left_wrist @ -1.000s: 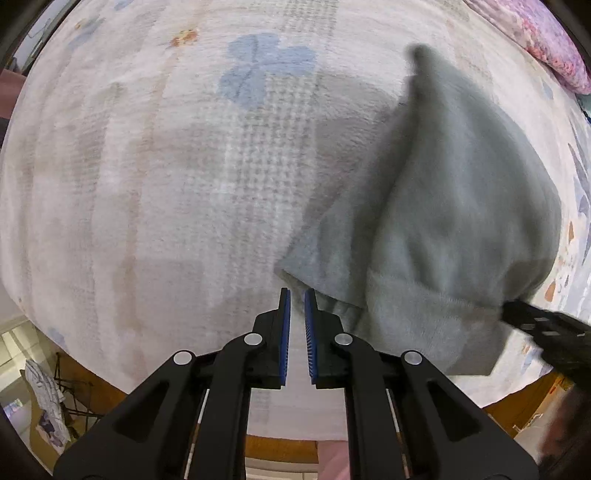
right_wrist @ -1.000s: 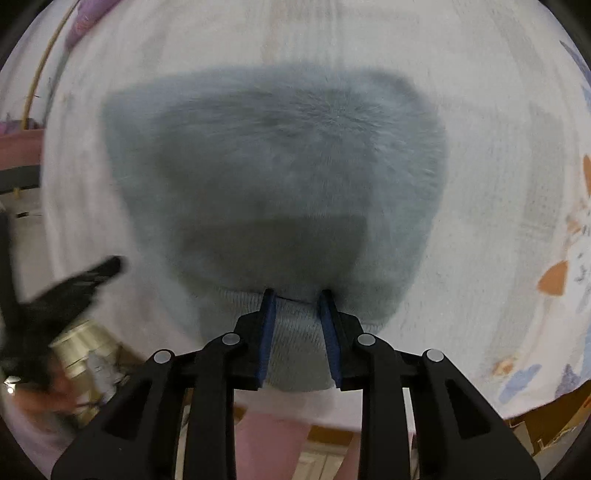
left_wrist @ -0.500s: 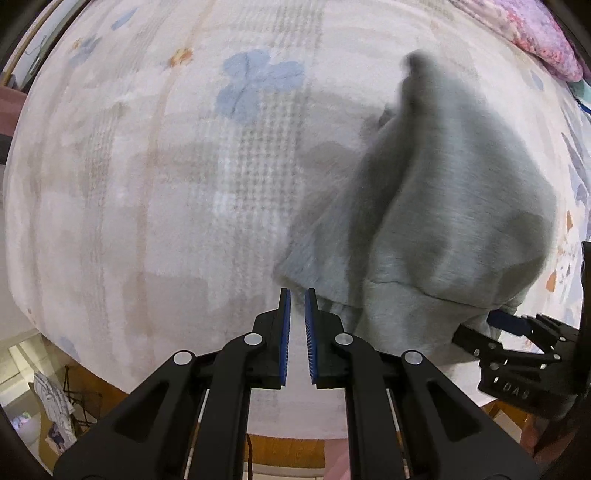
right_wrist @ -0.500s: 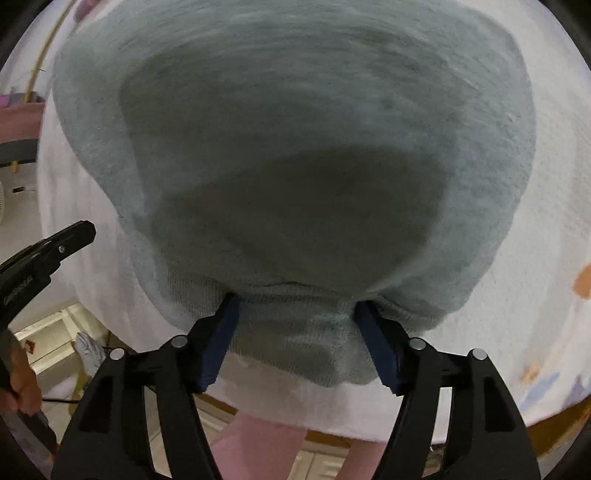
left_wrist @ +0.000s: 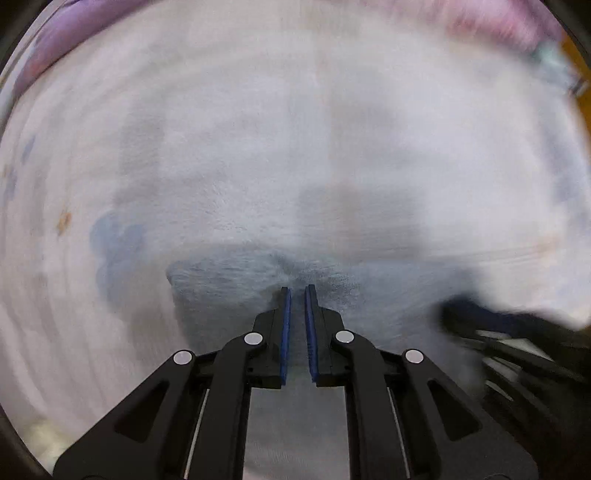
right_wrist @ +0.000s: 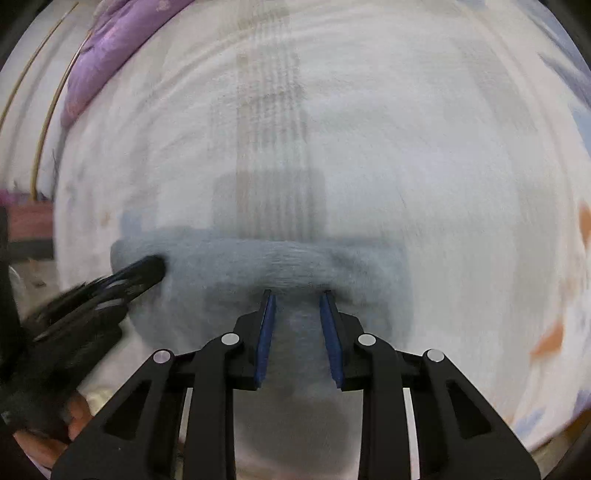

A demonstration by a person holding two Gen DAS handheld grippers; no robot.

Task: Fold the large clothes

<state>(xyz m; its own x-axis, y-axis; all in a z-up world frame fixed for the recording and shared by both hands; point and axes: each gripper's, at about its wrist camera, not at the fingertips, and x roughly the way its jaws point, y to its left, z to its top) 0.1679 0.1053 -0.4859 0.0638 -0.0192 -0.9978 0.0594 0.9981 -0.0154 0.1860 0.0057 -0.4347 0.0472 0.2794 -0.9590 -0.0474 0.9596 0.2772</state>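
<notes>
A grey fleece garment [left_wrist: 229, 284] lies folded low on the pale patterned bedspread [left_wrist: 258, 147]; it also shows in the right wrist view [right_wrist: 280, 258]. My left gripper [left_wrist: 297, 291] has its jaws nearly together over the garment's near edge, with a thin gap and no cloth seen between them. My right gripper [right_wrist: 297, 295] is open, its jaws apart over the garment's near hem, with cloth lying between them. Each gripper shows blurred in the other's view: the right one [left_wrist: 517, 332] and the left one [right_wrist: 110, 288]. Both views are motion-blurred.
A purple pillow [right_wrist: 107, 48] lies at the far left of the bed, with pink-purple bedding [left_wrist: 498, 22] at the back. The bedspread has blue [left_wrist: 118, 243] and orange [right_wrist: 550, 339] prints. The bed's near edge runs just below the grippers.
Both grippers have swung to face along the bed, and the garment, which hung raised before the cameras, now lies flat and low. The right gripper's jaws are narrower than half a second ago.
</notes>
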